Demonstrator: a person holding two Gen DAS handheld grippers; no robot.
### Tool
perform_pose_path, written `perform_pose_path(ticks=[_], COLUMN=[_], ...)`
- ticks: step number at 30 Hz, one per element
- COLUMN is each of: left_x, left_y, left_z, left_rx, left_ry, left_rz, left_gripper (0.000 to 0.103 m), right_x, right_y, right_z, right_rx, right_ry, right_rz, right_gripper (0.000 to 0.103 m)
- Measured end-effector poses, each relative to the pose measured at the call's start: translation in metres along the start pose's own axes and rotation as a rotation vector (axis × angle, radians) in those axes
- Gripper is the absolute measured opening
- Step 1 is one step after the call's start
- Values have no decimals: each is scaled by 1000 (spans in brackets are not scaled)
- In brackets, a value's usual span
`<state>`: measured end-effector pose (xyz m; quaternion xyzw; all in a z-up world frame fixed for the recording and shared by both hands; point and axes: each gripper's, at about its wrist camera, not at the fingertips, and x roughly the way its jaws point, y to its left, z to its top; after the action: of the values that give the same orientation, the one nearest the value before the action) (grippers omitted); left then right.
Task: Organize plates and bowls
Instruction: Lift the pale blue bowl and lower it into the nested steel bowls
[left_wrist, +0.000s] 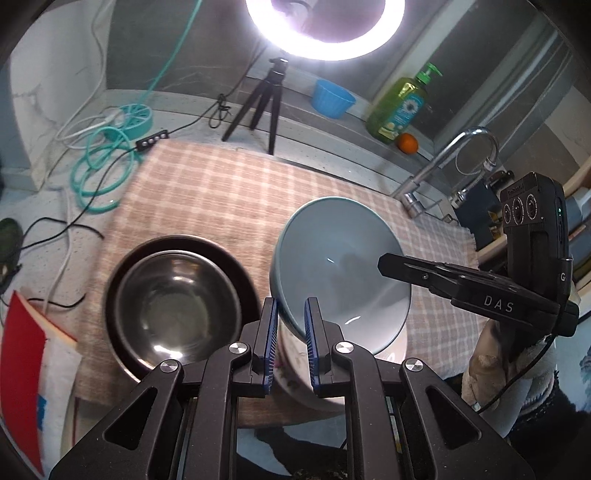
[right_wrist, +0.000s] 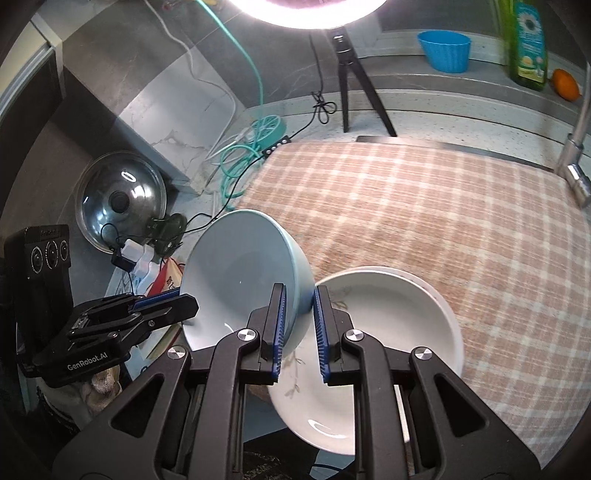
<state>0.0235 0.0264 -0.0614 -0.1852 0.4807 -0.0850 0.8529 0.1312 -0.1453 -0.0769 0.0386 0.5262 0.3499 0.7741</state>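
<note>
A pale blue bowl (left_wrist: 340, 251) hangs tilted above the checked cloth (left_wrist: 229, 192), held by both grippers at opposite sides of its rim. My left gripper (left_wrist: 291, 302) is shut on the near rim in the left wrist view. My right gripper (right_wrist: 300, 288) is shut on the rim of the same bowl (right_wrist: 236, 266), and it also shows as a black arm (left_wrist: 384, 264) reaching in from the right. Below the bowl lies a white plate (right_wrist: 388, 321) with a faint leaf pattern. A steel bowl (left_wrist: 173, 306) sits inside a dark plate (left_wrist: 221, 247) to the left.
A ring light (left_wrist: 325, 48) on a black tripod (left_wrist: 266, 99) stands behind the cloth. A blue cup (left_wrist: 332, 98), green soap bottle (left_wrist: 400, 107) and orange (left_wrist: 407, 143) line the back ledge. A faucet (left_wrist: 443, 162) rises at the right. Teal hose (left_wrist: 99, 170), cables and a pot lid (right_wrist: 118, 199) lie left.
</note>
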Motion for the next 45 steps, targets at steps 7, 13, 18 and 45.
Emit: perform_pose_path(ticks=[7, 13, 18, 45], left_x=[-13, -20, -20, -6], left_y=[29, 54, 69, 100], left_z=[-1, -4, -9, -19], left_rx=[-62, -109, -142, -203], left_ry=[-20, -18, -7, 67], left_rz=[26, 52, 65, 86], left_gripper=[13, 13, 13, 13], right_x=[26, 52, 71, 123], right_y=[22, 41, 52, 63], right_z=[11, 16, 16, 12], right_rx=[-26, -54, -73, -92], right_ry=[33, 74, 111, 224], right_rz=[30, 46, 55, 39], right_gripper=[16, 16, 16, 16])
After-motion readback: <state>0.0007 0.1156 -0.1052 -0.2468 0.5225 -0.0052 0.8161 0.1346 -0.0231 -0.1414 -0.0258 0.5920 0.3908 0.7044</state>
